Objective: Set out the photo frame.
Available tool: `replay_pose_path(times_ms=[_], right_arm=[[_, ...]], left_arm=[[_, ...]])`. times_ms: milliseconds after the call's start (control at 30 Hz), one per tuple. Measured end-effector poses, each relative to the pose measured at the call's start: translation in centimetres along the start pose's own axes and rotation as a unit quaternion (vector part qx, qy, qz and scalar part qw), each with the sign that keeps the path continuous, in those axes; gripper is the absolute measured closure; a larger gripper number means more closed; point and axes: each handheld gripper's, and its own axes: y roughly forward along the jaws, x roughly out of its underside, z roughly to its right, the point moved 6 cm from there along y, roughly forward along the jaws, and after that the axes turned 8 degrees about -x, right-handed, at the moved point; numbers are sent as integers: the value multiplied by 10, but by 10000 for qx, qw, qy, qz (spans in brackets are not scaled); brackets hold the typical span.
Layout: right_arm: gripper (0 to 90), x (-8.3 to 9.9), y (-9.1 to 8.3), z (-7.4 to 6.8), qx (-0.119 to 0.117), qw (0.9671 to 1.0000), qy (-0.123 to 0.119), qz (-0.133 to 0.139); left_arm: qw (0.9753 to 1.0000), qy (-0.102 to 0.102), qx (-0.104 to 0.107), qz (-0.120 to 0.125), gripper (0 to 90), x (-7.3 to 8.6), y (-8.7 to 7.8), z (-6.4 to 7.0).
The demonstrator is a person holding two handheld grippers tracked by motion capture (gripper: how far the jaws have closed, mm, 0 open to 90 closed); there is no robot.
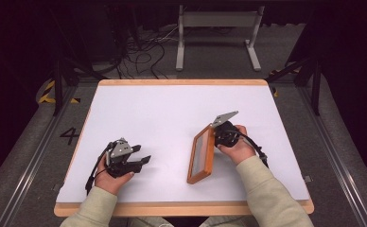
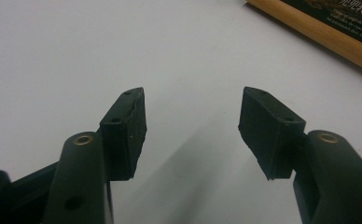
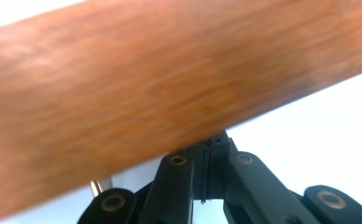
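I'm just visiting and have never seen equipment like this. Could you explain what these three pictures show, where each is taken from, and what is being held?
No robot here: a person sits at a white table holding a hand-operated tool with black tongs in each hand. The wide picture comes from a camera fixed above, looking down on the table. The other two come from small cameras riding on each tool, looking along its jaws.

The right tongs are closed on the edge of a wooden picture frame, tilting it up off the table; in their own camera the frame is a blurred brown band. The left tongs are open and hold nothing; their camera shows the two jaws apart over the table, with the frame's corner ahead.
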Motion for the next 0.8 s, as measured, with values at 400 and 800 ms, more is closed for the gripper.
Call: replay_pose_path(times_ms=[400,800], right_arm=[[900,-11,16,-7,-299,9995,-89,86],[900,-10,-3,-5,192,9996,-106,-204]], left_arm=[[10000,24,5,9,419,-1,1,0],[10000,35,-2,18,413,-2,1,-1]])
